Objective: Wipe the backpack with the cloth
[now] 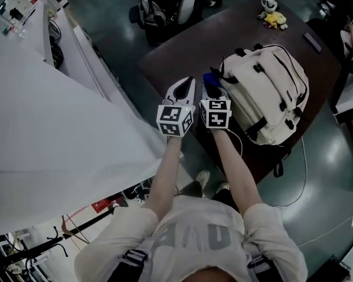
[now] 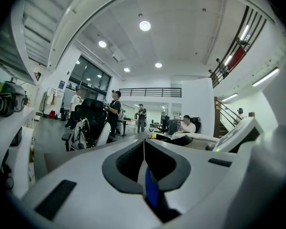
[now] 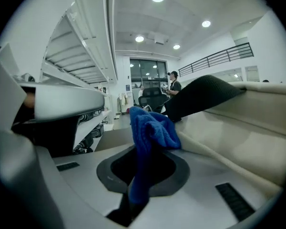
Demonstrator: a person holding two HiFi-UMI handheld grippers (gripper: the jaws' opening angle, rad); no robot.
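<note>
Shoulders point(image 1: 188, 239) and 2 bare forearms point(image 1: 165, 181) fill the bottom of head view; the head is cut off by the frame edge. Both arms stretch fwd to the near edge of a dark surface point(image 1: 182, 46).

Left tool point(image 1: 187, 87) sits just beside right tool point(image 1: 212, 91), marker cubes nearly touching. Left tool's jaws are pressed together w/ only a thin seam btwn them. A blue sliver shows low in that seam in its own view; can't tell what it is.

Right tool's jaws are clamped on a blue cloth point(image 3: 151, 130), which bunches up above the tips and hides them. In head view only a small blue bit shows past the tool.

Cloth is right up against the near-left side of the backpack point(image 1: 270, 93), cream w/ black straps, lying flat on the surface. Actual contact can't be confirmed, too dark. 1 black strap point(image 1: 277, 168) hangs off the surface edge below it. In right gripper view the backpack fills the right side, w/ a black handle point(image 3: 200, 94) arching over it.

Far corner of the surface: a small yellow toy point(image 1: 275, 20) and a white mug point(image 1: 269, 4), both tiny and hard to read.
</note>
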